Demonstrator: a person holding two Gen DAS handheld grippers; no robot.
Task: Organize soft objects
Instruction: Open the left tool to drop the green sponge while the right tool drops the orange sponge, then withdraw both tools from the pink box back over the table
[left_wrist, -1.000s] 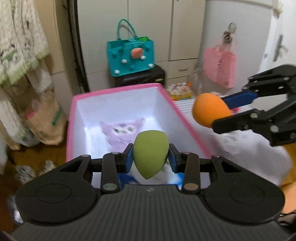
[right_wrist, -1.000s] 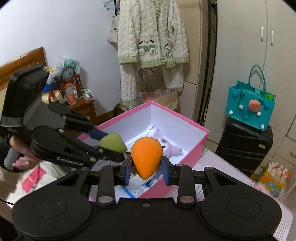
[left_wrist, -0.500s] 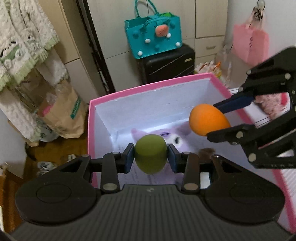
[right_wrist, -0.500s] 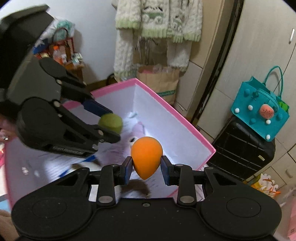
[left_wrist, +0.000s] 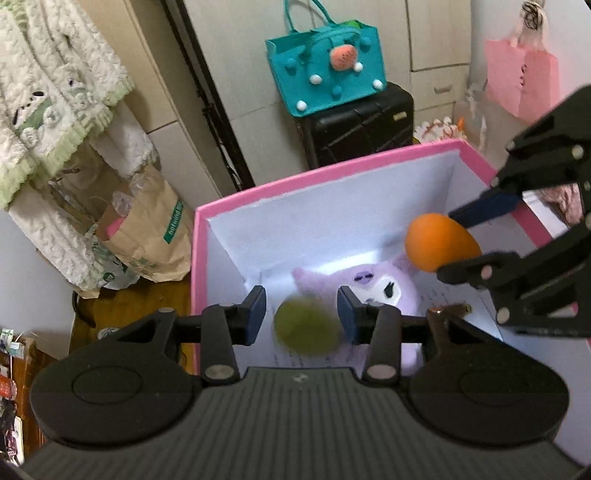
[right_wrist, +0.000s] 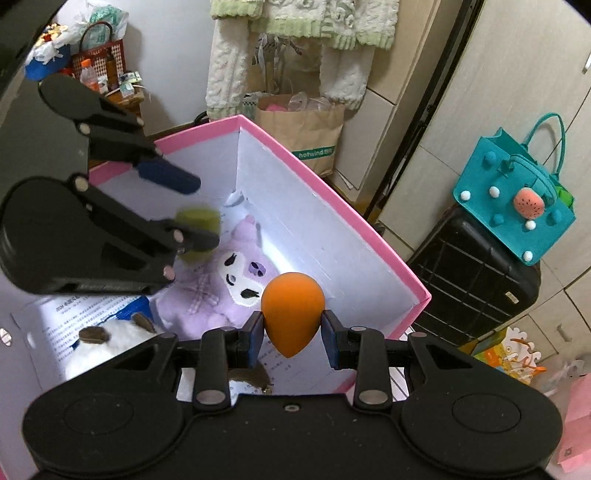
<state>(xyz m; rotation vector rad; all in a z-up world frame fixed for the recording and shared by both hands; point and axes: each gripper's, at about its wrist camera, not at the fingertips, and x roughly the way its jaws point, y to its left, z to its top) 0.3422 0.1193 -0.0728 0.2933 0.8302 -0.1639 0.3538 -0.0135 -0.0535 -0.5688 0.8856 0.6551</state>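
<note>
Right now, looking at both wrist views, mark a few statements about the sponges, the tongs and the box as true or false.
1. The right tongs grip the orange sponge. True.
2. The left tongs clamp the green sponge. False: their jaws are opening, and the blurred sponge sits loose between them.
3. A purple plush lies inside the pink box. True.
4. The teal bag sits inside the box. False: it rests on a black suitcase.

I see black suitcase (left_wrist: 360, 123) against beige cabinets (left_wrist: 436, 33); teal bag (left_wrist: 327, 79) atop it; paper bag (left_wrist: 147, 236) left, on wooden floor (left_wrist: 122, 299).
</note>
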